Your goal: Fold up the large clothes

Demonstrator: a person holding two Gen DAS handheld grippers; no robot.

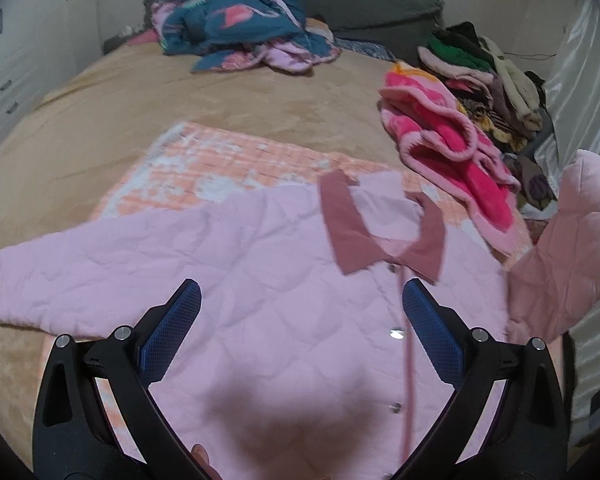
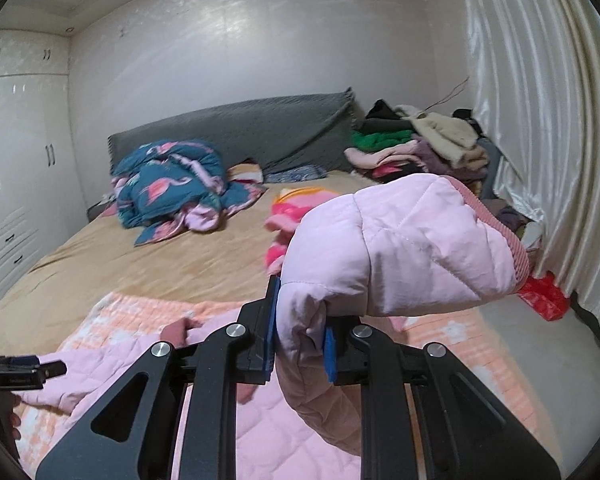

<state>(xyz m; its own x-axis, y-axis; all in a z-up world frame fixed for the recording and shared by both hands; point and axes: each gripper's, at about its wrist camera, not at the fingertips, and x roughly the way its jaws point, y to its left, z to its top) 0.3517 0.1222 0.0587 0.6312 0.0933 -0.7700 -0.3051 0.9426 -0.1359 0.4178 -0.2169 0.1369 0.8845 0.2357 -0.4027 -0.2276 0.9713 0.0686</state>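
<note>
My left gripper [image 1: 302,308] hangs over the jacket [image 1: 260,280] with its jaws spread wide and nothing between them; the blue pads [image 1: 432,332] sit above the quilted front, just beside the button line. My right gripper [image 2: 300,344] has its jaws drawn narrow, pinching a sleeve [image 2: 400,248] of that jacket. The sleeve is lifted off the bed and bulges up past the fingers, its ribbed cuff [image 2: 500,228] pointing toward the curtain [image 2: 540,120]. In the left view I see the same raised sleeve at the right edge.

The jacket lies front up on an orange checked blanket [image 1: 228,160], collar [image 1: 380,240] away from me, the other sleeve stretched flat to the left. The blanket lies on the tan bed [image 1: 180,92].

Just beyond the collar, to the right, a bright pink fleece garment [image 1: 452,160] lies crumpled, touching the blanket's edge. Behind it a pile of mixed clothes [image 1: 488,76] runs along the right side of the bed. Farther back, near the grey headboard [image 2: 260,124], lies a heap of teal flamingo-print bedding [image 2: 172,188]. A white wardrobe [image 2: 16,160] stands at the left wall, and something red [image 2: 544,296] lies on the floor by the curtain.
</note>
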